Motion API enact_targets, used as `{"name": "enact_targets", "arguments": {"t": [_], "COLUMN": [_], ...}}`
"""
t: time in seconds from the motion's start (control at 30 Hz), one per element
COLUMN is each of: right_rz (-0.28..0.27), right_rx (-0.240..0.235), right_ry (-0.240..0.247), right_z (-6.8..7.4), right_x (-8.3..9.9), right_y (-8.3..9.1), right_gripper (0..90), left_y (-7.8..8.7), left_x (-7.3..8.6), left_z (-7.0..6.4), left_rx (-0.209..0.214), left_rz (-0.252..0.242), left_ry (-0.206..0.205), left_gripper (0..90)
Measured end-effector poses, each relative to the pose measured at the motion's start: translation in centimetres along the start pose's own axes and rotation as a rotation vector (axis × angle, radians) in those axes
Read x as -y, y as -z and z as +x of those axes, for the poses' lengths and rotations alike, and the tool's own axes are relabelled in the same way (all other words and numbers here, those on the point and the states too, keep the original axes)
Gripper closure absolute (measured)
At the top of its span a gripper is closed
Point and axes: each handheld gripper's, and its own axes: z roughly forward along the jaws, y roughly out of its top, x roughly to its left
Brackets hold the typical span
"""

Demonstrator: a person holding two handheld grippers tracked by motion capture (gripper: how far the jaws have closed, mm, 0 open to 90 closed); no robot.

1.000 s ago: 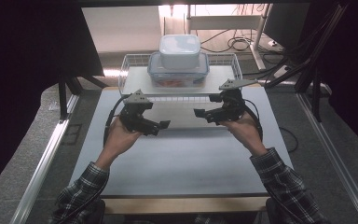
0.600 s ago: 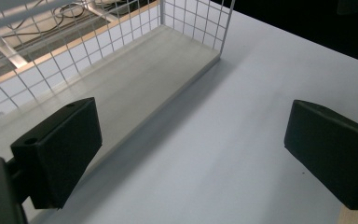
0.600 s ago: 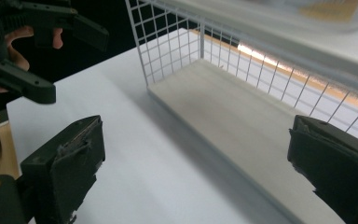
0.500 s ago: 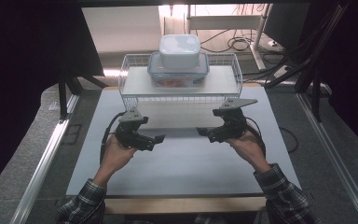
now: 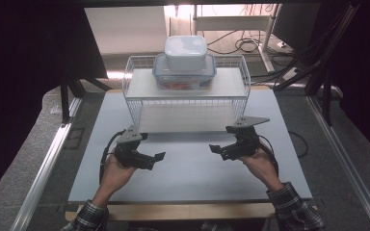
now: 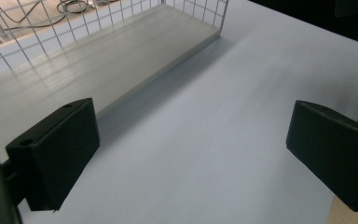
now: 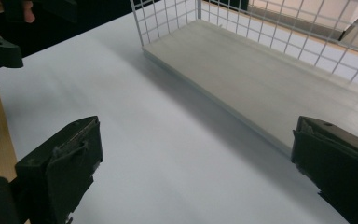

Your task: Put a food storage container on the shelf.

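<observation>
Left tool (image 5: 150,159) and right tool (image 5: 221,149) hover over the pale grey tabletop (image 5: 192,168), jaws spread wide, gripping nothing. Beyond them, the white wire shelf rack (image 5: 185,103) carries 2 stacked clear plastic lidded containers (image 5: 185,62) on top.

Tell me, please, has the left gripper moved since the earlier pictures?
Yes. The left gripper has drawn back toward the person, away from the wire rack, and now sits lower in the high view, over the white table mat.
</observation>
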Motion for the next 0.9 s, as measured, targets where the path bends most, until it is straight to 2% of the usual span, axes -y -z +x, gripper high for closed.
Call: {"name": "enact_targets", "arguments": {"t": [0.17, 0.4, 0.57, 0.7, 0.9], "right_rz": [0.010, 0.018, 0.023, 0.034, 0.061], "right_rx": [0.035, 0.076, 0.093, 0.101, 0.122], "right_ry": [-0.027, -0.034, -0.029, -0.018, 0.012], "right_z": [0.0, 0.2, 0.3, 0.4, 0.7], "right_x": [1.8, 3.9, 5.0, 5.8, 7.0], "right_y": [-0.2, -0.2, -0.2, -0.1, -0.3], "right_gripper": [0.4, 0.0, 0.0, 0.0, 0.0], "left_y": [-0.1, -0.2, -0.4, -0.9, -2.0], "left_x": [1.3, 3.7, 5.1, 6.2, 7.2], "left_z": [-0.2, -0.3, -0.4, -0.7, -1.1], "left_rx": [-0.020, -0.065, -0.089, -0.081, -0.077], "left_rz": [0.015, 0.022, 0.055, 0.087, 0.154], "left_ry": [-0.002, 0.010, 0.015, 0.029, 0.005], "left_gripper": [2.3, 2.0, 1.6, 1.2, 0.6]}}
